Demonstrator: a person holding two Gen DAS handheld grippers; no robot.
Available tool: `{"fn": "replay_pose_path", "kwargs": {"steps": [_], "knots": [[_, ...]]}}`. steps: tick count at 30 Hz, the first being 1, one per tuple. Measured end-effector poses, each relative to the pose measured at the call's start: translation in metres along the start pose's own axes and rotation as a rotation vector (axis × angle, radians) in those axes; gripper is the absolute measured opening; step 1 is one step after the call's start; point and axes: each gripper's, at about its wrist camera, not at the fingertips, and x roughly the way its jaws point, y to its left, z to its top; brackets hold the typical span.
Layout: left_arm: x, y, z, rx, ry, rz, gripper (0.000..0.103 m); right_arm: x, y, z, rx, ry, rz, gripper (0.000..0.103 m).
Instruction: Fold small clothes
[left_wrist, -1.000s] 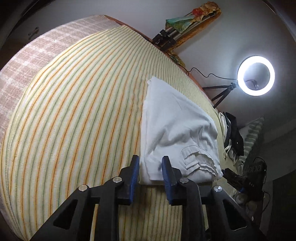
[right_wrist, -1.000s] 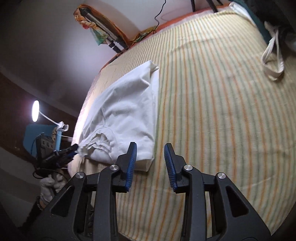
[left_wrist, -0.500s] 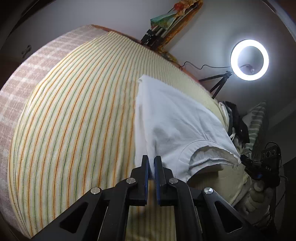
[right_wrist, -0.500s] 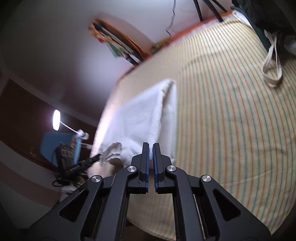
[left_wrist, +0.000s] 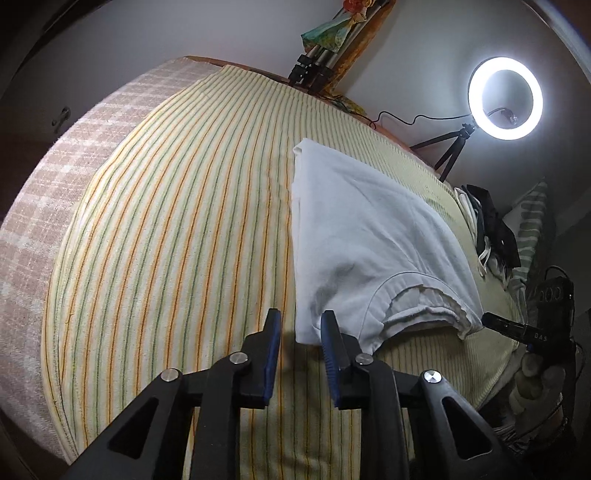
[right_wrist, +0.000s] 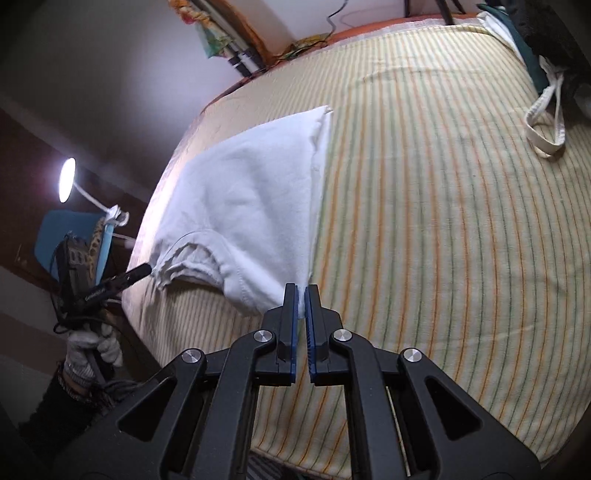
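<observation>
A small white garment (left_wrist: 362, 236), folded lengthwise, lies on the striped bedspread (left_wrist: 177, 236), its near end lifted off the bed. My left gripper (left_wrist: 298, 320) is open, its jaws either side of the garment's near corner. In the right wrist view the same garment (right_wrist: 255, 195) rises toward my right gripper (right_wrist: 300, 295), which is shut on its near corner. The other gripper (right_wrist: 110, 284) shows at the left there, beside the garment's ribbed hem.
A lit ring light (left_wrist: 505, 98) on a tripod stands beyond the bed. Dark clothes and a white strap (right_wrist: 546, 122) lie at the bed's far side. A checked blanket (left_wrist: 55, 177) covers the left part. A desk lamp (right_wrist: 67, 179) glows at left.
My left gripper, shut half a second ago, has opened around the garment's corner. My right gripper closed on the other corner and stays shut, holding that end raised.
</observation>
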Motion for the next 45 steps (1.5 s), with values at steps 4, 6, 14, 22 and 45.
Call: {"fn": "replay_pose_path", "kwargs": {"steps": [4,6,14,22,45], "knots": [[-0.011,0.004,0.007,-0.030,-0.045,-0.009,0.035,-0.013,0.003,0.003,-0.044,-0.048,0.007,0.006],[-0.010,0.006,0.012,-0.043,-0.051,-0.015,0.039,-0.016,-0.001,0.006,-0.032,-0.069,0.007,0.022],[0.015,0.012,0.031,-0.132,-0.005,-0.050,0.054,-0.008,-0.032,0.026,0.092,-0.084,0.043,0.043],[0.036,0.025,0.052,-0.264,0.021,-0.111,0.056,0.008,-0.058,0.041,0.207,-0.098,0.118,0.044],[0.065,0.005,0.072,-0.214,0.036,-0.124,0.039,0.042,-0.065,0.059,0.286,-0.081,0.217,0.043]]}}
